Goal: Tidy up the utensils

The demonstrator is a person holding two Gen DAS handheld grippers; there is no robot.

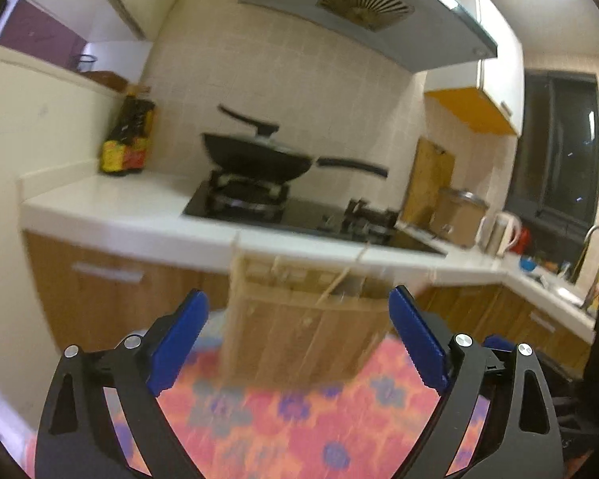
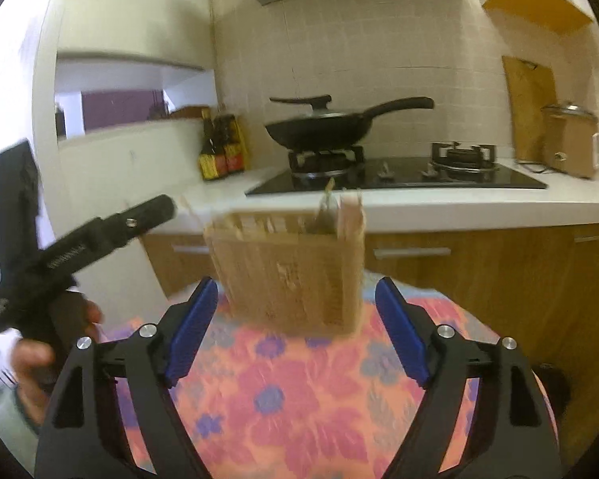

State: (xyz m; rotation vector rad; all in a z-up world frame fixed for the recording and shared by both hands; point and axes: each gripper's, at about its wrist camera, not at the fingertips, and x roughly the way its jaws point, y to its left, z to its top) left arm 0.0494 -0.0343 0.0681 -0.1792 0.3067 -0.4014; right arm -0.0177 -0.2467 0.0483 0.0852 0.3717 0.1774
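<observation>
Home kitchen: gas hob (image 2: 395, 177), wok (image 2: 319, 127), range hood (image 1: 363, 8).

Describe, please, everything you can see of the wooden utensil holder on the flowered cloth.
The wooden utensil holder is a box-shaped caddy of pale, bamboo-like slats, standing upright on the flowered tablecloth. Its open top seems divided into compartments, with thin sticks, perhaps chopsticks, poking out; blur hides detail. It stands ahead of both open grippers, and neither one's blue fingers touch it.
</observation>
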